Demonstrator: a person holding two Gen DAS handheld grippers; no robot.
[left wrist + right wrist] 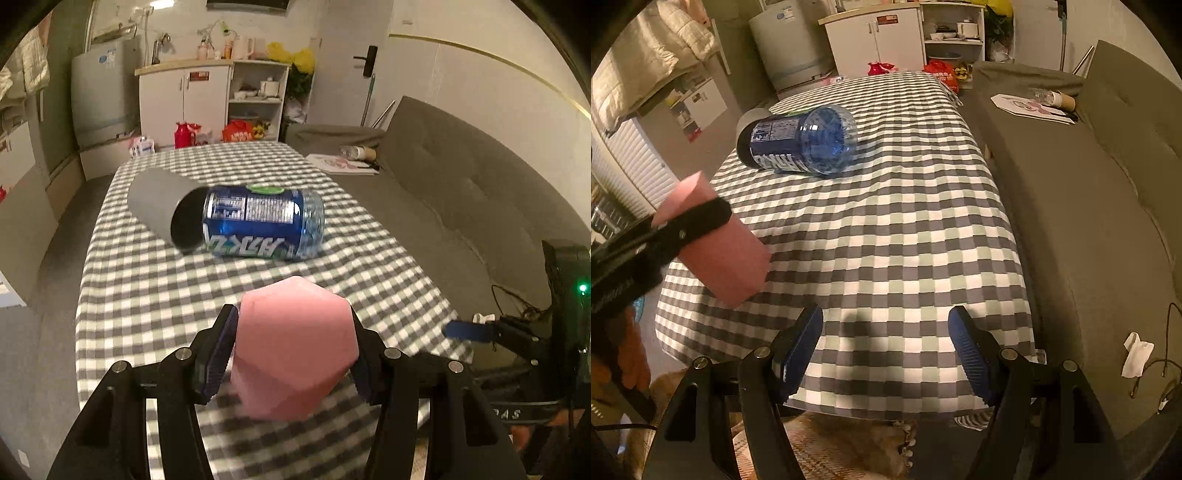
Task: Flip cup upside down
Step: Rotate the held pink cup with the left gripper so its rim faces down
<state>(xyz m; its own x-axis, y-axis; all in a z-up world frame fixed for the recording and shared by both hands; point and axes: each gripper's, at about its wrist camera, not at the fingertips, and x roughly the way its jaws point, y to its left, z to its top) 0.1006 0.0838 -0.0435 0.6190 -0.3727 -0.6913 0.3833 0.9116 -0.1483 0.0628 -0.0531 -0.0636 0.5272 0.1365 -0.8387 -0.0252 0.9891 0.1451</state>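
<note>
My left gripper (293,332) is shut on a pink faceted cup (293,350) and holds it above the near end of the checked table (147,295). In the right wrist view the pink cup (727,254) is tilted, lying across in the left gripper's fingers (701,218) over the table's left edge. Which end of the cup is open cannot be told. My right gripper (886,332) is open and empty over the table's near edge; one of its blue pads shows in the left wrist view (465,329).
A blue bottle (258,225) lies on its side mid-table with its top inside a grey tube (159,199); both also show in the right wrist view (809,142). A grey sofa (461,192) runs along the right. Cabinets (207,99) stand beyond the far end.
</note>
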